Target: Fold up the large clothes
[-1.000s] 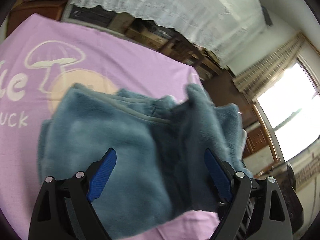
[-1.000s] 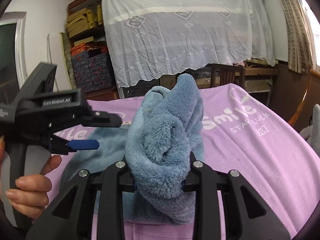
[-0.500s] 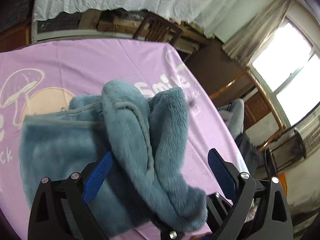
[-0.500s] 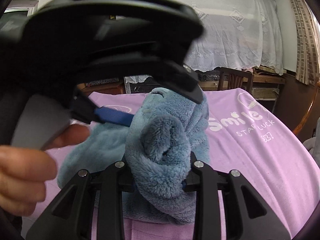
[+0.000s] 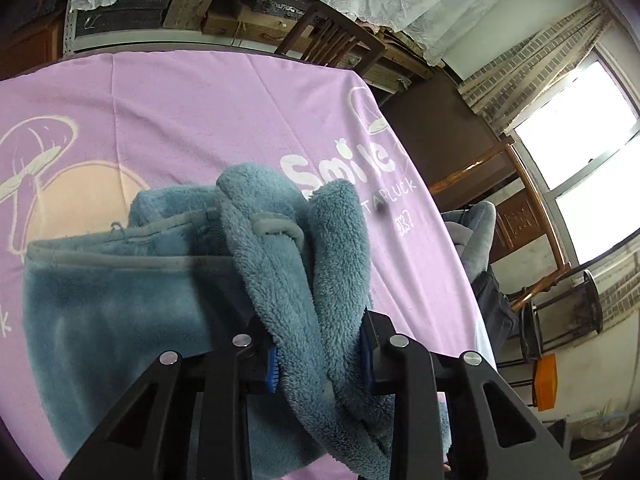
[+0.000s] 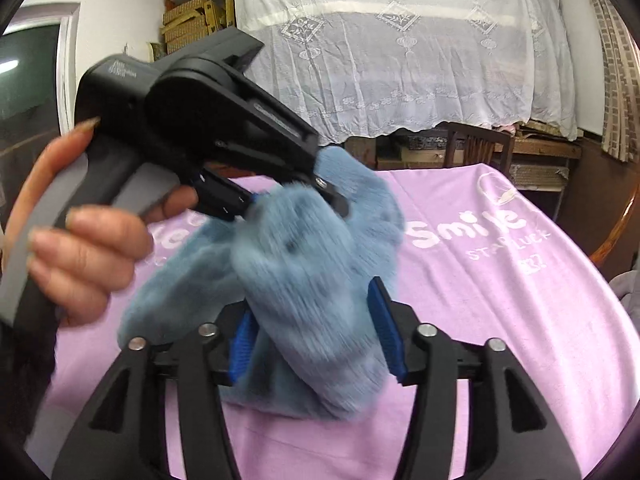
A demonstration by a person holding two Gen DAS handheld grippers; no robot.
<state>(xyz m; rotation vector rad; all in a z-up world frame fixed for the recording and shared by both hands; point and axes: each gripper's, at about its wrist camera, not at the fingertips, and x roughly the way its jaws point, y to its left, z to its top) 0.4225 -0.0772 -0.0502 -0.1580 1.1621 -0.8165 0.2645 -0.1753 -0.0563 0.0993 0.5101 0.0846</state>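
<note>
On a table draped in a lilac "Smile" cloth (image 5: 224, 120), the left gripper (image 5: 320, 364) clamps a bunched fold of one blue fleece garment (image 5: 120, 320), lifted above its flat, partly folded body. The right gripper (image 6: 316, 348) brackets the same bunch, jaws parted, apparently not pinching. Two grippers, one garment; the folding looks roughly midway, the raised bunch yet to be laid flat.
</note>
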